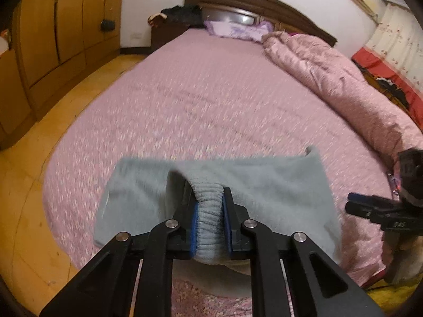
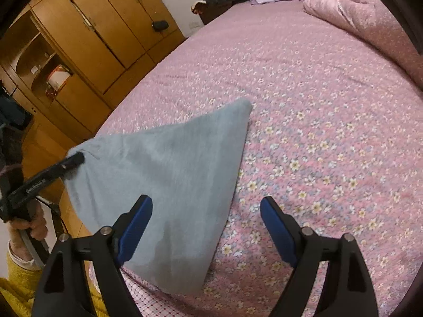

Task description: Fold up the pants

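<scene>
Grey-blue fleece pants lie on the near end of a pink flowered bedspread. My left gripper is shut on their ribbed waistband, which bunches between the blue pads and is lifted off the bed. In the right wrist view the pants hang as a raised triangle, pulled up at the left by the left gripper, held in a hand. My right gripper stands open above the bed with nothing between its pads; the pants' right edge lies under its left finger. It also shows at the left wrist view's right edge.
A rolled pink quilt lies along the bed's right side, with purple pillows by the dark headboard. A wooden wardrobe and wood floor flank the bed's left. A yellow sleeve shows at lower left.
</scene>
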`<action>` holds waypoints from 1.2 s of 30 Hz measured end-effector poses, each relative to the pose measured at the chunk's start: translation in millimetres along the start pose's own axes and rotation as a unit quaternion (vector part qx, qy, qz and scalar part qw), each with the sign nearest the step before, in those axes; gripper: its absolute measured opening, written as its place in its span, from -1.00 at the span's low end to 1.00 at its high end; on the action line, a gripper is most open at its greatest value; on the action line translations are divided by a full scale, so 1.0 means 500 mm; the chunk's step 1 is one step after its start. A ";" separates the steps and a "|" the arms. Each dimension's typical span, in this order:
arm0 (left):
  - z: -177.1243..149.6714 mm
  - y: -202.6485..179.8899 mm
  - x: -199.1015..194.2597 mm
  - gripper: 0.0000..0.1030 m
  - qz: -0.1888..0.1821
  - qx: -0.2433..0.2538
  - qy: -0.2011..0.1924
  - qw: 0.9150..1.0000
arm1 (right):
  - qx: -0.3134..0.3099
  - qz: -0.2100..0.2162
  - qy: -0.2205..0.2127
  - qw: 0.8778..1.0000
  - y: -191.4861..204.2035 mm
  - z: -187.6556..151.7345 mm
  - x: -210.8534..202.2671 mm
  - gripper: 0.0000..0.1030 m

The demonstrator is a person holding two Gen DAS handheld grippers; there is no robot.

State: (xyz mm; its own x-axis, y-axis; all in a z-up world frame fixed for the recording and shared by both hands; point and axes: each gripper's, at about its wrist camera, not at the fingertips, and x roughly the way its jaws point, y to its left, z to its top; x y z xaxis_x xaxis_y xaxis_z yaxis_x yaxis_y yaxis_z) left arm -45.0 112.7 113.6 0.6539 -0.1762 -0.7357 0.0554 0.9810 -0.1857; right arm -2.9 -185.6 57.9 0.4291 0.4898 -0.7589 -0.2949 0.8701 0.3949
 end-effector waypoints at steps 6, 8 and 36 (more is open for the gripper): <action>-0.006 -0.002 0.015 -0.81 0.006 0.019 0.023 1.000 | 0.004 -0.002 0.008 1.000 -0.004 0.003 0.001 0.70; -0.028 0.002 0.032 -0.80 0.026 0.015 0.042 0.999 | -0.013 -0.007 0.011 1.000 0.009 0.017 0.000 0.70; -0.205 0.115 0.056 -0.26 0.002 -0.200 0.102 0.974 | -0.382 0.054 0.192 0.902 0.387 0.144 0.314 0.55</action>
State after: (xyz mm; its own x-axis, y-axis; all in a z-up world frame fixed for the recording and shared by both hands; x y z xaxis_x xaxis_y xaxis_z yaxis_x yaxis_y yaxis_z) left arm -101.0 156.1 15.4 0.4885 -0.2255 -0.8429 -0.2719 0.8786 -0.3926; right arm 68.7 63.6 52.3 0.0790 0.3874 -0.9185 -0.8830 0.4549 0.1159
